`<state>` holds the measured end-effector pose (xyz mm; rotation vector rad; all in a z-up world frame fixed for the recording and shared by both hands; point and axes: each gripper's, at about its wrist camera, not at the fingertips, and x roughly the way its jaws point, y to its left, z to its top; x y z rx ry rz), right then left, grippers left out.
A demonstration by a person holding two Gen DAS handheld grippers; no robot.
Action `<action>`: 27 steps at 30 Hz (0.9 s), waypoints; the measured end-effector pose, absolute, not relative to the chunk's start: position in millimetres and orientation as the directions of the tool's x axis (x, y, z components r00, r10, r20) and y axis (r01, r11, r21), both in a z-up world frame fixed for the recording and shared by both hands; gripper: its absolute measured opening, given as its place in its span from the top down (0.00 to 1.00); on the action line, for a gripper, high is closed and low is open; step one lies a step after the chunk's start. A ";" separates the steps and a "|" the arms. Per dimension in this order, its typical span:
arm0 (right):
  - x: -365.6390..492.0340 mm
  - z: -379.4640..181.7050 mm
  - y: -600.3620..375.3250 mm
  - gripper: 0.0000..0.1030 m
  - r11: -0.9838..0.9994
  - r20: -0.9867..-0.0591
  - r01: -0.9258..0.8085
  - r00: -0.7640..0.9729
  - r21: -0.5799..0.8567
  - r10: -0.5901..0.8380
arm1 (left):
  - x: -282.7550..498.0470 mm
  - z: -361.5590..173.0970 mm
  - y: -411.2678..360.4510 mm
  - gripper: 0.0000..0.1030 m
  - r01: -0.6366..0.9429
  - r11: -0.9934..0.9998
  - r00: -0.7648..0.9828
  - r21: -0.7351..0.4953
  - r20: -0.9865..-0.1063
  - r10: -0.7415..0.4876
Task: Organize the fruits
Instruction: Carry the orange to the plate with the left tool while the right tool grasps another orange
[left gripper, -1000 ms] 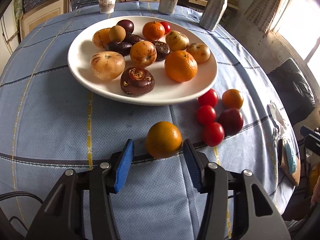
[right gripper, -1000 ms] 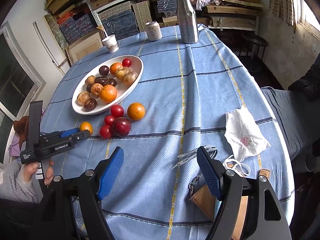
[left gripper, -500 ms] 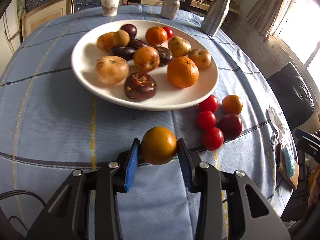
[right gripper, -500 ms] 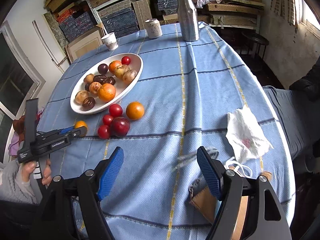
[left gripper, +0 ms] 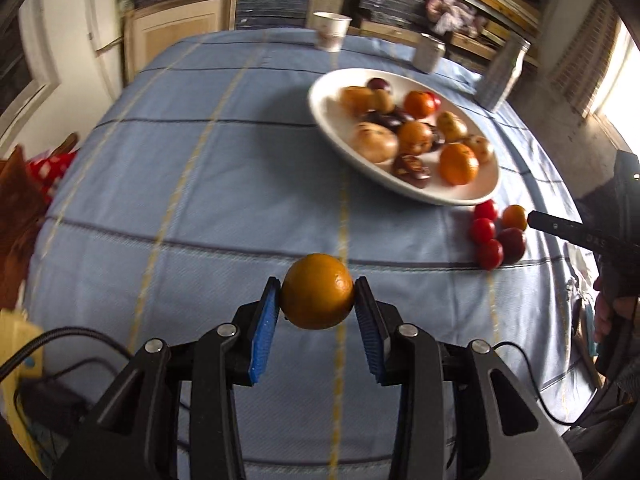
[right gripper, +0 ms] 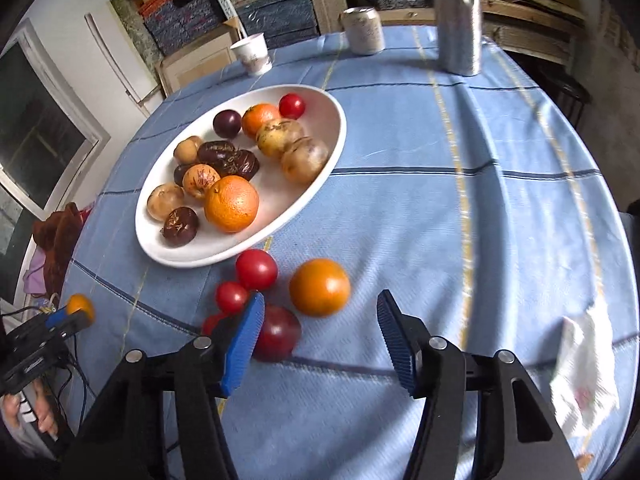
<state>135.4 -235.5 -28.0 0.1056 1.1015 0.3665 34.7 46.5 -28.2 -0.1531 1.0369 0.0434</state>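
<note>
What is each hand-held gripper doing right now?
Left hand-held gripper: shut on the small orange.
Right hand-held gripper: empty, jaws closing, above the loose orange.

The worktop cloth (right gripper: 400, 128) is pale blue, checked with thin dark blue and yellow lines. The plate (right gripper: 320, 168) is plain white. On it lie a bright orange fruit (right gripper: 231, 204), dark brown fruits, tan speckled ones and one red. Beside the plate sit red tomatoes (right gripper: 256, 269), an orange (right gripper: 319, 287) and a dark red plum (right gripper: 280, 334). Both hand-held grippers are black with blue ribbed pads (left gripper: 264, 332). The paper cup (right gripper: 252, 54) is white; the bottle (right gripper: 458, 20) is silver.
</note>
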 end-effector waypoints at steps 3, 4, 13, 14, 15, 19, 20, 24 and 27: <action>143.6 -36.9 -227.9 0.50 0.932 -0.859 -0.246 0.378 0.268 0.347 | 23.6 -27.1 56.1 0.64 -0.146 0.985 0.504 -0.097 -0.863 -0.010; 145.2 -38.5 -227.0 0.52 0.932 -0.859 -0.244 0.377 0.268 0.346 | 21.6 -27.0 58.7 0.64 -0.154 0.984 0.502 -0.095 -0.865 -0.005; 156.0 -54.1 -225.4 0.60 0.932 -0.867 -0.211 0.353 0.293 0.353 | 13.1 -27.1 72.8 0.64 -0.188 0.978 0.493 -0.090 -0.870 0.015; 156.2 -54.2 -225.2 0.63 0.931 -0.865 -0.213 0.352 0.297 0.357 | 13.7 -27.0 72.9 0.64 -0.184 0.979 0.494 -0.091 -0.870 0.012; 155.2 -53.6 -224.1 0.63 0.933 -0.867 -0.216 0.355 0.289 0.350 | 15.4 -26.9 72.0 0.64 -0.179 0.980 0.494 -0.091 -0.870 0.009; 148.5 -48.8 -225.1 0.63 0.941 -0.870 -0.199 0.366 0.273 0.330 | 21.3 -27.7 73.6 0.64 -0.153 0.983 0.498 -0.103 -0.867 -0.013; 144.2 -45.7 -226.8 0.63 0.944 -0.869 -0.189 0.375 0.270 0.323 | 24.3 -27.6 74.3 0.64 -0.141 0.984 0.501 -0.107 -0.865 -0.023; 120.7 -30.0 -235.4 0.63 0.956 -0.862 -0.143 0.414 0.257 0.293 | 36.9 -26.1 78.4 0.64 -0.084 0.988 0.517 -0.128 -0.854 -0.067; 96.4 -17.7 -239.6 0.63 0.964 -0.856 -0.090 0.445 0.250 0.263 | 46.1 -24.0 81.1 0.64 -0.026 0.990 0.525 -0.139 -0.845 -0.105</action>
